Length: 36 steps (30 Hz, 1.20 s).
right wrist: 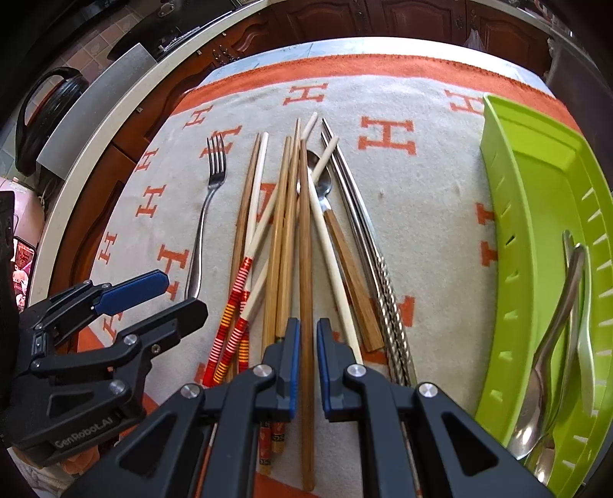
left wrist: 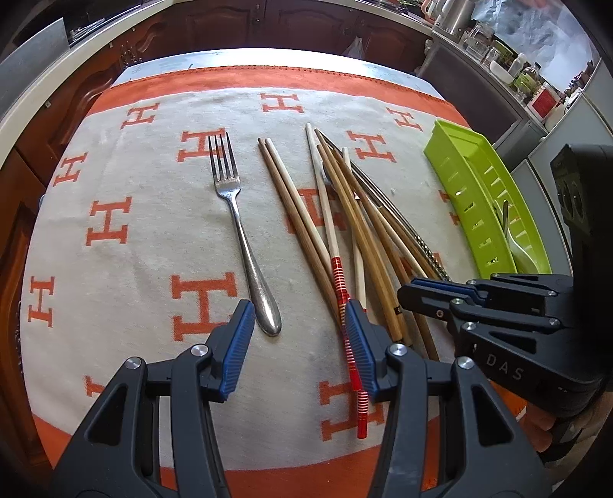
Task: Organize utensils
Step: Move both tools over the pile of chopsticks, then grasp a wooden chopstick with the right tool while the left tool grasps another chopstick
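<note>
A steel fork (left wrist: 237,226) lies alone on the H-patterned cloth, also in the right wrist view (right wrist: 205,214). Beside it lies a pile of chopsticks (left wrist: 345,214): wooden, white with red-striped ends, and twisted metal (right wrist: 367,245), over a wood-handled spoon (right wrist: 325,184). My left gripper (left wrist: 299,341) is open, low over the cloth between the fork's handle and a red-striped chopstick (left wrist: 346,325). My right gripper (right wrist: 305,362) is nearly shut around a brown wooden chopstick (right wrist: 305,249); contact is unclear. A green tray (right wrist: 536,214) at right holds spoons (right wrist: 551,344).
The cloth (left wrist: 145,245) covers a small table with an orange border near its edges. Dark wooden cabinets (left wrist: 268,23) stand behind. A counter with jars and bottles (left wrist: 517,69) runs along the far right. The green tray (left wrist: 471,184) sits at the table's right edge.
</note>
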Motion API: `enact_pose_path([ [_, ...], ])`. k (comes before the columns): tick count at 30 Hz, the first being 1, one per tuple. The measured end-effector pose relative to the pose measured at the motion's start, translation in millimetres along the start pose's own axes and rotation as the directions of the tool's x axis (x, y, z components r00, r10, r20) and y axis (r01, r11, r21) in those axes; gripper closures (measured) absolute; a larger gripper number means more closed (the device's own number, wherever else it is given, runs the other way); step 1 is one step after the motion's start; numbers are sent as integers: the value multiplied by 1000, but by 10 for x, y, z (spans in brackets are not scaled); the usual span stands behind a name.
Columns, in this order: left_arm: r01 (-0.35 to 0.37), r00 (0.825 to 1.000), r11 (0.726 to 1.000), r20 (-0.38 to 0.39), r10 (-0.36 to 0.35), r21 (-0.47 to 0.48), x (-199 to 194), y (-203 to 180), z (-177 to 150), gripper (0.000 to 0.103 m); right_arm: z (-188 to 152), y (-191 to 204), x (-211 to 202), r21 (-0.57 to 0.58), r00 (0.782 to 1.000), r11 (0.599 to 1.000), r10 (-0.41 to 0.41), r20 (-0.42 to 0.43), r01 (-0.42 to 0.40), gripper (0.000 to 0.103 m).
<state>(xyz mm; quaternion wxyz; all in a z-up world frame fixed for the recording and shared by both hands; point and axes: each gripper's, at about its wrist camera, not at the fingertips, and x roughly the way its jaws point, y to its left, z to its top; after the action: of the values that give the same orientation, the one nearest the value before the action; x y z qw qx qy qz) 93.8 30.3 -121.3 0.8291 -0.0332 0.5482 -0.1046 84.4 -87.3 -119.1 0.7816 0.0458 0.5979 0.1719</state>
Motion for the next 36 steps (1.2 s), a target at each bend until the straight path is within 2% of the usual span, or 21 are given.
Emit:
enact_pose_path([
  [4,6,1000,1000,-2,-6,6,-24,-70,-13,57,-29,-6,-9,-6,1000,1000,9,17,-9,97],
  [9,49,999,999,-19,-49,1,-40,-179,-47,58,-88,-10,-179,-10,997,999,38,64,-37,97],
  [13,93,995,996,-31,-93,-16,-43,-261,-60,71,-128,-82,-443,-4,990,998,63,125,-63,97],
  [20,180,979,979,-73,-188,-95,75,-334,-71,81,-209,-412,-819,72,975,994,63,213,-80,97],
  [25,185,976,975,-96,-198,-125,189,-400,-83,86,-285,-611,-952,121,968,988,60,243,-92,97],
  [32,148,979,980,-119,-164,-135,328,-455,-62,86,-315,-698,-1026,135,960,985,65,271,-104,97],
  [36,138,982,981,-107,-153,-133,369,-479,-27,86,-320,-748,-1034,143,958,983,69,278,-112,97],
])
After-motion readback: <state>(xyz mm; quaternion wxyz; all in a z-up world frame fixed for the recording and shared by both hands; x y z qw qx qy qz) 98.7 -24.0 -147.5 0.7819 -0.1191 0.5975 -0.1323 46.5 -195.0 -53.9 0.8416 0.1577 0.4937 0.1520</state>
